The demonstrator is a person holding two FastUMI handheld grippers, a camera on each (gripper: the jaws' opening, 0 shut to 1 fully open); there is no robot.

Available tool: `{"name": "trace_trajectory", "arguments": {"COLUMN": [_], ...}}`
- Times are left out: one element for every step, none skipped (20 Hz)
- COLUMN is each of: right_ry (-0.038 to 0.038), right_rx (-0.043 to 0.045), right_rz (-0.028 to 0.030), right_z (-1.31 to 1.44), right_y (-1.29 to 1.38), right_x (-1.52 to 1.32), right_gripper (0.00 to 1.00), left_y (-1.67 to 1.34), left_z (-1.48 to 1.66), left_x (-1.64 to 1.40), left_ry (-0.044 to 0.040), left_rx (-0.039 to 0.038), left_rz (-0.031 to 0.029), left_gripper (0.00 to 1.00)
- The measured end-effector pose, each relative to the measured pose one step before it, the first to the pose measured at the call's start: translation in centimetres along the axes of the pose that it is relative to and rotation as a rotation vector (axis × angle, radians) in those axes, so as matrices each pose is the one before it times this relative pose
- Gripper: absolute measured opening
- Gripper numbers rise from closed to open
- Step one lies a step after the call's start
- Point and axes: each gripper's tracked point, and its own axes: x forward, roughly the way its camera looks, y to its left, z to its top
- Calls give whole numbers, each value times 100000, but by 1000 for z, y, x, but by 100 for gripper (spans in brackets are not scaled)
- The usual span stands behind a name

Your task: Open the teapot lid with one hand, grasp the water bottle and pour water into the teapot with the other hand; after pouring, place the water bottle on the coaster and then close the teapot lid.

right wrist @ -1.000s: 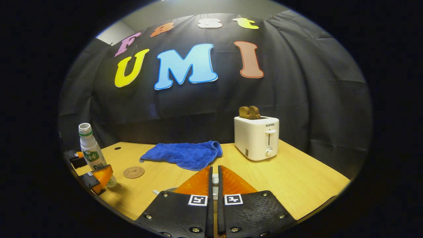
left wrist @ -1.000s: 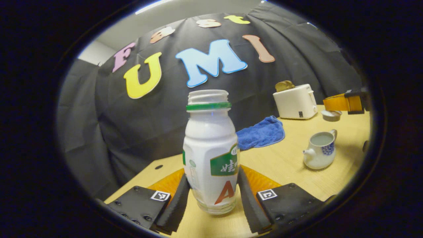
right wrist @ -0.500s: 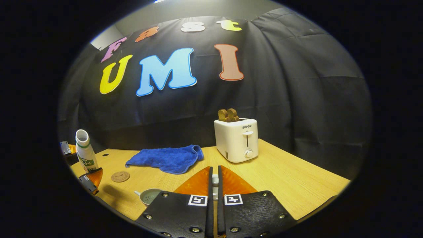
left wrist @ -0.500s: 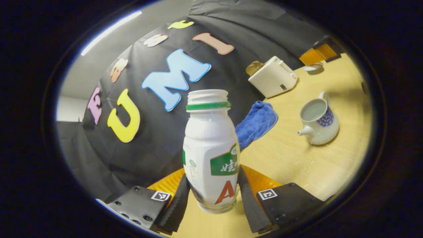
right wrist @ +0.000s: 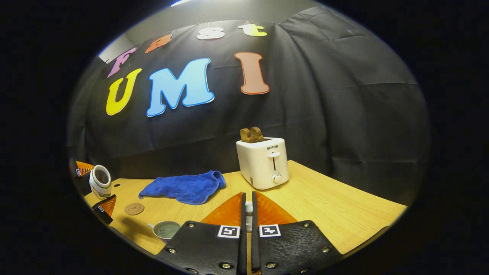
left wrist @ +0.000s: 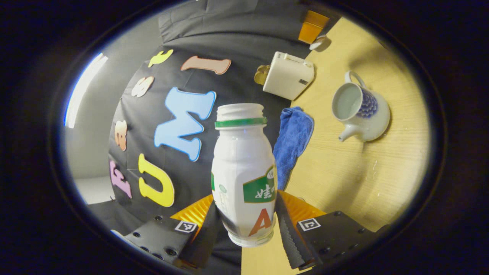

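Note:
My left gripper [left wrist: 244,225] is shut on a white water bottle [left wrist: 244,168] with a green neck ring and no cap. The bottle is held off the table and tipped far over, and in the right gripper view its mouth [right wrist: 100,179] points toward the teapot side. The white teapot [left wrist: 363,110] with a blue pattern stands lidless on the table, to the right of the bottle's mouth and apart from it. My right gripper [right wrist: 248,208] is shut on the teapot lid's white knob [right wrist: 248,209], and it holds the lid [left wrist: 318,42] in the air. The round coaster [right wrist: 134,209] lies bare near the teapot [right wrist: 166,230].
A blue cloth [right wrist: 183,187] lies crumpled at the back of the wooden table [right wrist: 336,217]. A white toaster [right wrist: 261,162] with toast in it stands behind my right gripper's fingers. Black cloth walls close the booth at the back.
My left gripper has rolled over, tipping the bottle from upright toward the teapot. My right gripper has drifted with the lid, and the teapot has come into its view.

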Motion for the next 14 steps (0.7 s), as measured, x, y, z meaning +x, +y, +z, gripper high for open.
{"name": "trace_trajectory", "arguments": {"right_ry": [146,222,265,237,116,91,-110,-169,-182,-15,100,127,78,-43], "right_rx": [553,275,-1,55,170,87,140,139,95,127,357,553,395,84], "right_rz": [-249,-163,-254,-89,77,-19,-57,-107,-155,-139,27,380,219,-41], "right_z": [20,-169,-23,-75,37,-109,40,51,98,0,77,-106,32,-31], "right_y": [-85,-79,-56,-47,-46,-35,-82,-41,-32,-129,-23,19,14,6], "right_x": [47,34,40,47,-3,-18,27,-14,-1,-40,11,-7,-35,29], "right_gripper": [4,4,4,4,4,4,4,4,4,4,4,4,4,5], "left_y": [-80,-257,-80,-70,29,40,18,230,210,189,107,-62,24,23], "left_z": [202,169,255,257,251,240,329,216,316,300,91,217,29,251], "left_x": [67,71,167,63,36,112,79,105,148,112,-218,-142,156,21], "left_ry": [-120,72,-144,-61,-306,-212,-292,-522,-546,-612,-364,-549,-334,-259], "left_rx": [2714,2695,2757,2714,2753,2794,2892,3017,3285,2875,1875,1176,1206,1631], "left_rz": [-238,-252,-412,-289,-13,-87,30,824,994,625,-11,-200,-279,-38], "left_gripper": [81,81,81,81,81,81,81,81,84,81,84,81,81,81]}}
